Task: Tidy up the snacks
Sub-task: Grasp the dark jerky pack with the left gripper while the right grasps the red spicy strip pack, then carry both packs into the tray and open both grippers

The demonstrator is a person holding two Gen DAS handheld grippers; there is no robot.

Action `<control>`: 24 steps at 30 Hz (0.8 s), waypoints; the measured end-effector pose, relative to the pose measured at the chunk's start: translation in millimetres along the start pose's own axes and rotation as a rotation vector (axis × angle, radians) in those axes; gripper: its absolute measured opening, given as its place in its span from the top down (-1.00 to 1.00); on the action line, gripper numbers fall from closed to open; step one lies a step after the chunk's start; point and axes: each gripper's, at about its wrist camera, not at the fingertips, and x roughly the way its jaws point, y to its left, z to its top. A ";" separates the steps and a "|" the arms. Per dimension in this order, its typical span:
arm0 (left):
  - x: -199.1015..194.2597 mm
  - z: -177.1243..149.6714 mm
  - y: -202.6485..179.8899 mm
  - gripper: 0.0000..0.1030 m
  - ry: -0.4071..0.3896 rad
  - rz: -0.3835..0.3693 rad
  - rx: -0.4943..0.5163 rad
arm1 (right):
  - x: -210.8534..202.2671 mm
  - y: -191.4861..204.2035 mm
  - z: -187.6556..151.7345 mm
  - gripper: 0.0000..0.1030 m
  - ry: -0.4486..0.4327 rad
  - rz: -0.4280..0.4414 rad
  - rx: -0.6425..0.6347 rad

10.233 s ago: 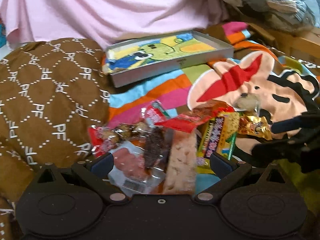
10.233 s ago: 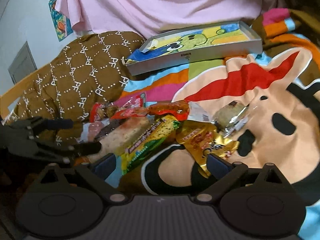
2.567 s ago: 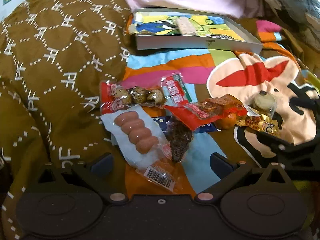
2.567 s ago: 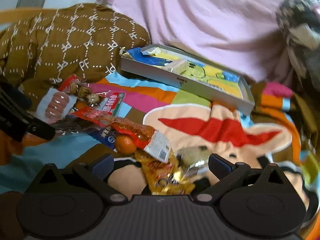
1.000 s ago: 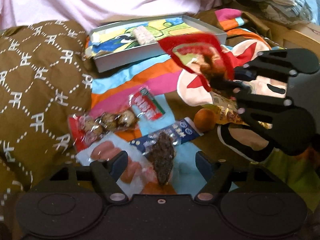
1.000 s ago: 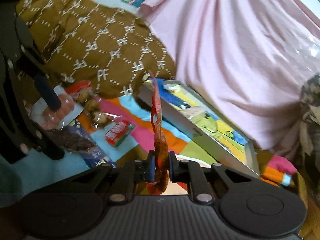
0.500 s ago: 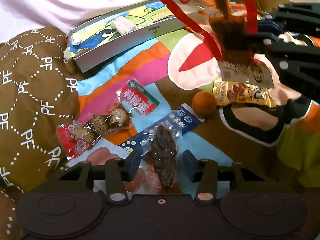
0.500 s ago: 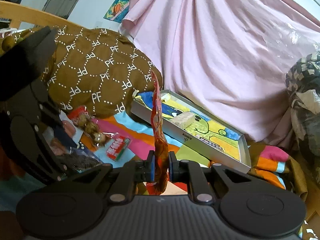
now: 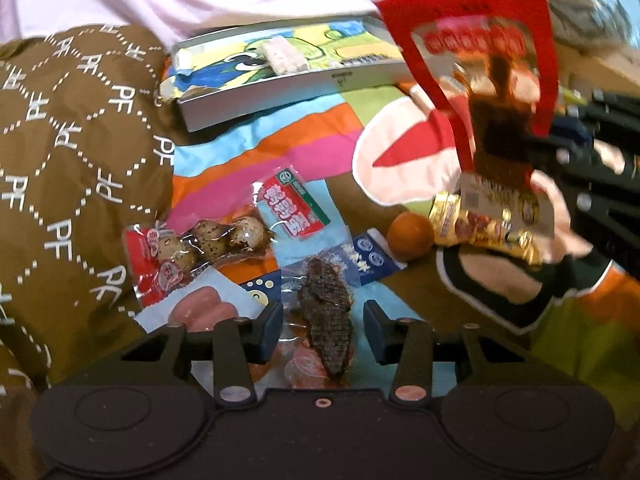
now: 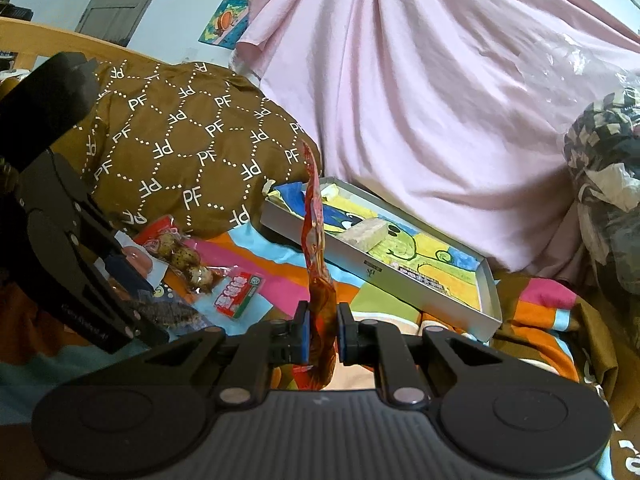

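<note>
My right gripper [image 10: 320, 316] is shut on a red snack packet [image 10: 316, 232], held upright in the air in front of the grey tray [image 10: 380, 268]. In the left wrist view the red packet [image 9: 492, 80] hangs at the upper right with the right gripper [image 9: 532, 152] behind it. My left gripper [image 9: 324, 332] points down at the blanket with its jaws closing. A dark dried-meat packet [image 9: 326, 312] lies between them, and the pads do not visibly press on it. A pale bar [image 9: 284, 56] lies in the tray [image 9: 280, 88].
On the striped blanket lie a quail-egg packet [image 9: 208, 240], a small red-and-green packet [image 9: 292, 208], a sausage packet [image 9: 200, 312], a blue packet [image 9: 372, 256], an orange [image 9: 410, 232] and a gold packet [image 9: 484, 228]. A brown quilt [image 9: 60, 160] rises at left, pink cloth [image 10: 420, 100] behind.
The right gripper has picked the red packet off the blanket and raised it. The left jaws have narrowed around the dark packet. The pale bar now lies in the tray.
</note>
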 end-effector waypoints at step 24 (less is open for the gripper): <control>-39.5 66.2 31.0 0.11 -0.406 0.040 -0.288 | 17.4 -28.9 23.9 0.71 -0.024 -0.016 0.030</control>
